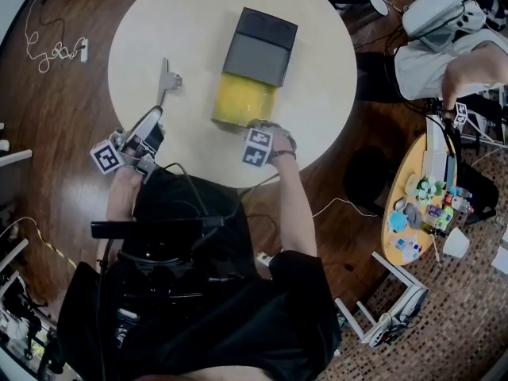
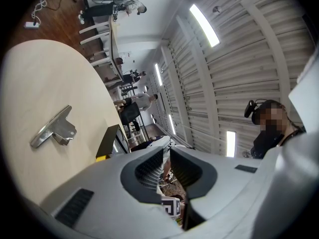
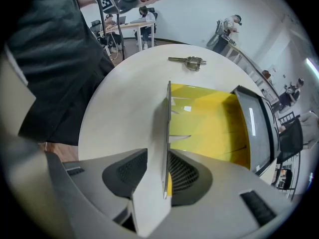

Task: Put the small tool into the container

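So, head view: the small metal tool (image 1: pixel 167 80) lies flat on the round table (image 1: pixel 317 62), well left of the yellow-lined container (image 1: pixel 244 101), whose dark lid (image 1: pixel 260 48) covers the far half. The left gripper (image 1: pixel 151 124) sits at the table's near edge, pointing toward the tool without touching it. The right gripper (image 1: pixel 263 127) is at the container's near end.

Left gripper view: jaws only narrowly apart, nothing between them. The tool (image 2: pixel 54 130) is ahead on the table, apart from the gripper. Only an edge of the container (image 2: pixel 107 141) shows.

Right gripper view: jaws closed on a thin grey panel (image 3: pixel 162 133), apparently the container's near wall or flap, likely steadying it. The yellow interior (image 3: pixel 209 118) looks empty, and the tool (image 3: pixel 188 60) is beyond on the table.

Progress: early. Container open and held, tool not yet gripped; pick-up and drop-in remain.

Unclear: what the panel is exactly, what's under the lid, and the tool's type.
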